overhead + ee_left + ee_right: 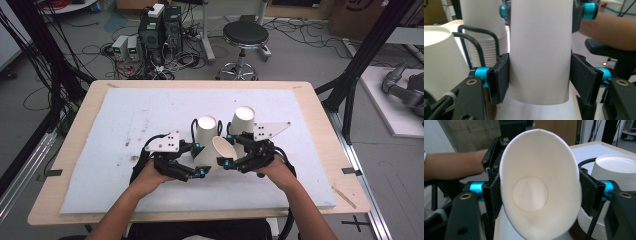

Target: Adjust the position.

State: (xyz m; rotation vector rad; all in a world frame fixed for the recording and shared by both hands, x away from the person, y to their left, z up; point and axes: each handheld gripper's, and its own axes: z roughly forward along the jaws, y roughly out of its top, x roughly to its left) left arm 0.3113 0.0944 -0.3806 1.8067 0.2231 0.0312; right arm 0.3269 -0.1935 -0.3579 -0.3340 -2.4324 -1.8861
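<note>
A single white paper cup [217,152] hangs tilted above the mat, held from both sides. My left gripper [202,160] is shut on its narrow bottom end; in the left gripper view the pads press the cup's wall [540,50]. My right gripper [230,150] is shut on the cup's rim, squeezing the open mouth [534,192] into an oval. Two upside-down stacks of paper cups stand just behind, one on the left [207,130] and one on the right [243,121]. The right stack [614,170] sits close beside the right gripper's jaw.
A white foam mat [125,130] covers the wooden table [320,125]. On the floor beyond the table are a black stool [245,37], computer boxes [160,30] and many cables. Black frame posts [360,60] stand at the table's right.
</note>
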